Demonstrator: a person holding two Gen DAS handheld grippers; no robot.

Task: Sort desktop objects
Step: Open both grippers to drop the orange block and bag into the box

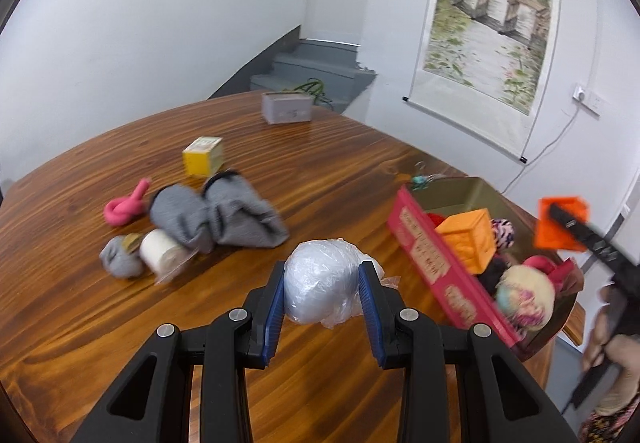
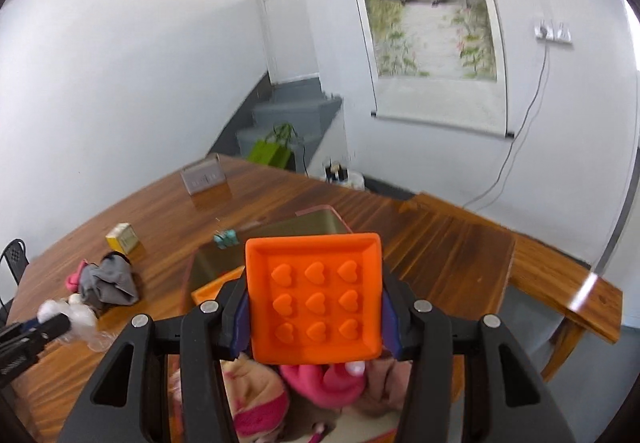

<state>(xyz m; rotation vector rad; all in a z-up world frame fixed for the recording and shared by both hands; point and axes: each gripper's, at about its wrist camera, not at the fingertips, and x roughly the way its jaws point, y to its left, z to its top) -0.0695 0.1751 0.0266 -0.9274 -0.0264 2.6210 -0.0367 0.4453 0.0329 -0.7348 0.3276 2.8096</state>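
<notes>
left gripper clamping plastic-wrapped white ball: light, slippery film, gripping mid-body | right gripper pinching orange heart tray edges: stiff, light

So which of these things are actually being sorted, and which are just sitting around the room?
Being sorted:
left gripper holding white wrapped ball
right gripper holding orange heart tray
red box
grey socks
pink knot
yellow carton

Just around:
scroll painting
stairs
wall socket

The left gripper clamps a white plastic-wrapped ball above the wooden table. Left of it lie grey socks, 1 white roll and a pink knot. A red box of toys sits right.
</notes>
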